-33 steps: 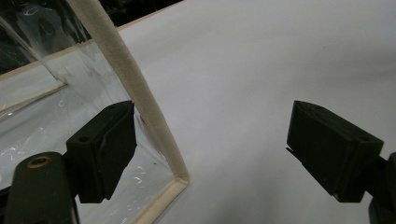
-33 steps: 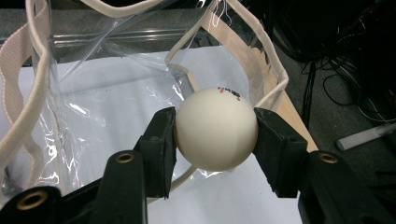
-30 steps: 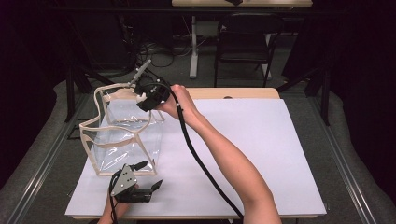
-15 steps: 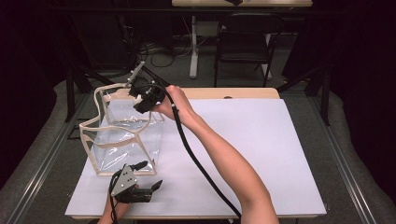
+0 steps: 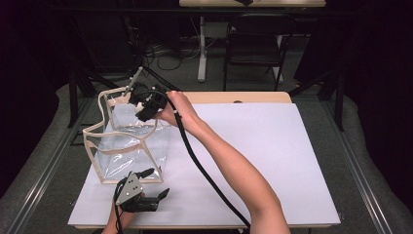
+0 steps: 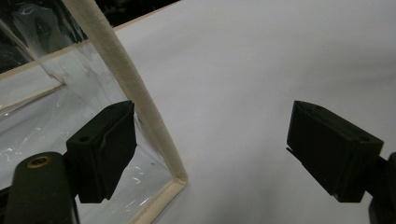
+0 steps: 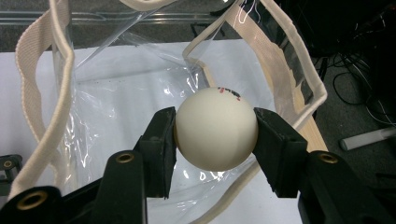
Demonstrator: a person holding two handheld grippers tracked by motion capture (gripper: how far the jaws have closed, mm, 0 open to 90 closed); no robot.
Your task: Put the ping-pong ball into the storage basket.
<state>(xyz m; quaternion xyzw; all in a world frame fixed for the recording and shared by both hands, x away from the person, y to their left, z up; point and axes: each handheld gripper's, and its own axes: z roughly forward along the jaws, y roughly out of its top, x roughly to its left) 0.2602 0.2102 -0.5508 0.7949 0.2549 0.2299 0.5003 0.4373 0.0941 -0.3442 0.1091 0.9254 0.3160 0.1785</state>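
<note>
A clear plastic bag with cream trim stands open on the left of the white sheet. My right gripper hovers over its far rim. In the right gripper view it is shut on a white ball with small red and black print, which hangs above the bag's open mouth. My left gripper rests near the table's front edge, at the bag's near corner. Its jaws stand wide open; the bag's cream corner edge rises just beside the left jaw, and nothing is gripped.
The white sheet covers the table to the right of the bag. The right gripper's black cable runs along the forearm. A chair and floor cables lie beyond the wooden far edge.
The right gripper with the ball has shifted slightly left and down over the bag's mouth. The left gripper has stayed put.
</note>
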